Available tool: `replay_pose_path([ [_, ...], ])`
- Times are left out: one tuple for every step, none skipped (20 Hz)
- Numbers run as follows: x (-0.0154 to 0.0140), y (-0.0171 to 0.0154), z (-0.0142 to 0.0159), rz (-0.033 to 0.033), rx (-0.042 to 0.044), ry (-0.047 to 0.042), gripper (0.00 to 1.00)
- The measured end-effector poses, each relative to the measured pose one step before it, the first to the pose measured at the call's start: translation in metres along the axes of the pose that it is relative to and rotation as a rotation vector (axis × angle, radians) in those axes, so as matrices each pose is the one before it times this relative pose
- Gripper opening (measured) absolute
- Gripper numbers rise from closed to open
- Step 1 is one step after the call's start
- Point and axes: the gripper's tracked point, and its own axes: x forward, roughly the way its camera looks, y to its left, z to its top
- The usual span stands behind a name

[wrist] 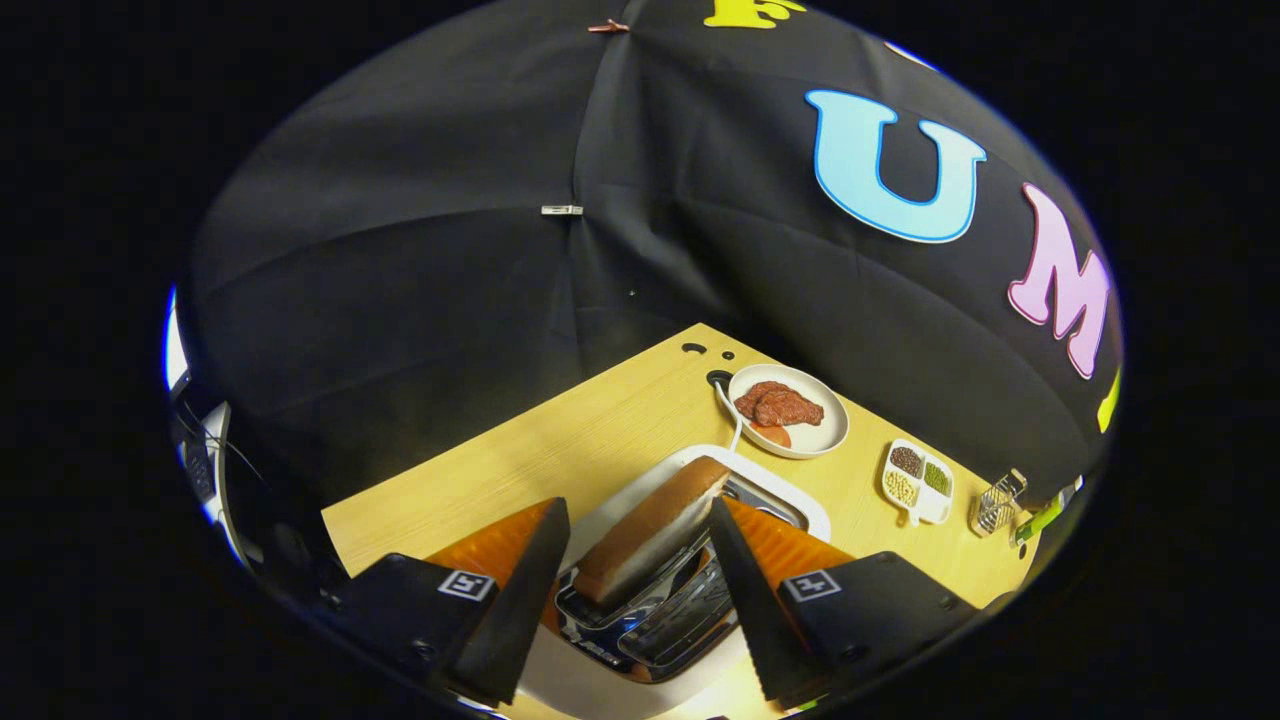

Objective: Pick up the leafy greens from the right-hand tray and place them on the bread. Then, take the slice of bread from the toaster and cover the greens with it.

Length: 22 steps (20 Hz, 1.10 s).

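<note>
Claw: the gripper (630, 520) is held wide open over the toaster, with the bread slice seen between the two fingers; no contact with the slice can be made out, and nothing is gripped.
Markers: a small square black-and-white tag (466, 585) is fixed on each finger mount; no readable words are carried.
Bread slice: a thick slice (655, 530), brown crust upward and pale face to the side, is stood tilted in the toaster slot.
Toaster: a white body (800, 515) with shiny metal slots is set just beneath the fingers, near the front edge of the tabletop; no brand can be read on it.
Cord: a white cable (733, 415) is run from the toaster to a hole at the far edge of the tabletop.
Plate: a white round plate (825, 440) holding reddish-brown meat slices (780, 405) is placed beyond the toaster, near the far corner.
Divided dish: a small white dish (920, 480) with three compartments of grains or seeds is set toward the right edge.
Wire rack: a small metal rack (998, 503) is stood at the right edge, past the dish.
Tabletop: light wood (560, 440).
</note>
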Motion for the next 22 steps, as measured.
replay_pose_path([
  [0.00001,-0.00104,0.00112,-0.00581,-0.00032,0.00347,0.78],
  [-0.00037,-0.00018,-0.00008,-0.00189,0.00020,0.00464,0.71],
  [0.00084,-0.00193,-0.00128,-0.00867,0.00257,0.00352,0.63],
  [-0.00076,-0.00219,-0.00165,-0.00558,0.00836,0.00621,0.59],
  [0.00037,0.00060,-0.00106,-0.00093,0.01378,0.00707,0.53],
  [0.00005,-0.00030,-0.00213,-0.00009,0.01141,0.01241,0.46],
  [-0.00143,-0.00150,-0.00108,-0.00134,0.00954,0.00875,0.39],
  [-0.00002,-0.00078,-0.00053,-0.00386,0.01093,0.00790,0.36],
  [-0.00027,-0.00028,0.00021,-0.00147,0.01533,0.00704,0.30],
  [0.00060,0.00218,-0.00131,0.00796,0.01712,0.01319,0.25],
  [-0.00038,0.00014,0.00017,0.00891,0.01178,0.01277,0.22],
  [0.00099,0.00151,0.00041,0.01079,0.02268,0.01153,0.22],
  [-0.00201,0.00192,0.00269,0.02180,0.01849,0.00492,0.18],
  [0.00029,-0.00044,0.00138,0.01429,0.01736,0.00124,0.16],
  [-0.00560,0.00023,0.00612,0.01436,0.01546,-0.00361,0.14],
  [-0.00072,-0.00048,0.00338,0.01268,0.01373,-0.01059,0.12],
  [-0.00480,-0.00062,0.00399,0.01226,0.00809,-0.00821,0.12],
  [-0.00434,-0.00122,0.00489,0.00653,0.00246,-0.00924,0.12],
  [-0.00573,-0.00052,0.00605,0.00683,0.00143,-0.01337,0.12],
  [-0.00493,-0.00132,0.00698,0.00474,-0.00043,-0.01635,0.12],
  [-0.00778,-0.00014,0.00712,0.00559,-0.00004,-0.01861,0.12],
  [-0.00647,0.00010,0.00807,0.00845,0.00535,-0.01701,0.12],
])
